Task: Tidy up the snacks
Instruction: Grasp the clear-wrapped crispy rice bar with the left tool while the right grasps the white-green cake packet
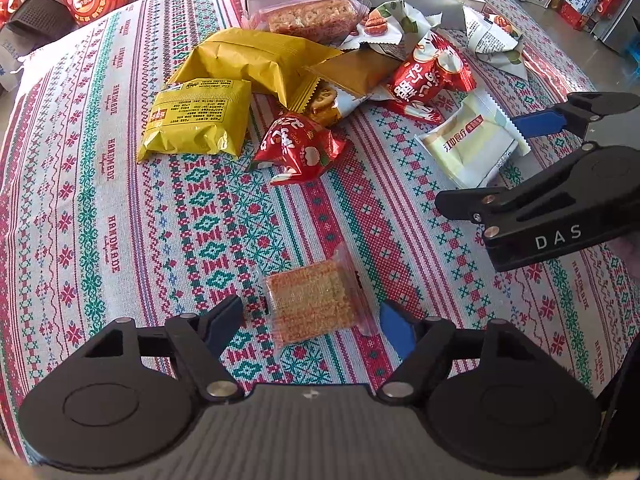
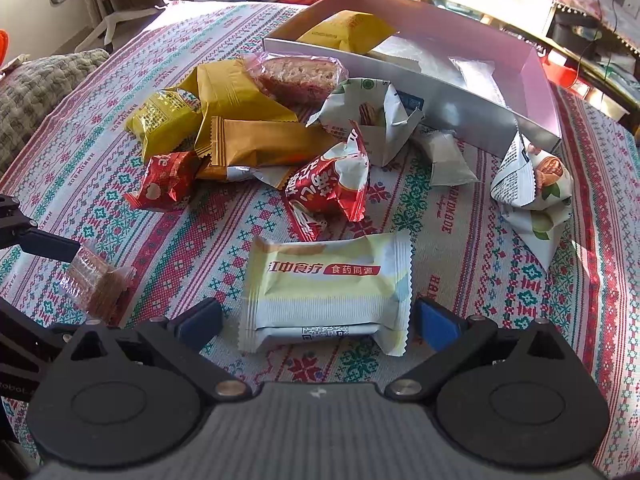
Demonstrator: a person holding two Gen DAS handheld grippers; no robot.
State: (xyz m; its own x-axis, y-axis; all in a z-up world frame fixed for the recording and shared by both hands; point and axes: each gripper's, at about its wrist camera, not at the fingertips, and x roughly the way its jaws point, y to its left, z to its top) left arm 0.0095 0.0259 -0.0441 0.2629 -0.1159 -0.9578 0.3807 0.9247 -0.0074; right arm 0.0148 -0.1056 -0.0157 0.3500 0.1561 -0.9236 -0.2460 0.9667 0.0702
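The left gripper (image 1: 312, 320) stands fairly wide with the small clear-wrapped orange crisp cake (image 1: 314, 300) lying between its blue-padded fingers; neither pad visibly presses the wrapper, which suggests it is lined up for a pinch across the packet's short sides. The right gripper (image 2: 320, 320) is likewise spread, straddling the pale yellow and white foil snack packet (image 2: 328, 300) flat on the patterned woven tablecloth (image 2: 500, 280), pads just beside its crimped ends but apart from them. Beyond both grippers lies the loose heap of yellow, red and white snack packets (image 2: 256, 136), and behind that the shallow white cardboard box (image 2: 440, 92), already holding a few packets, probably where these two are meant to go.
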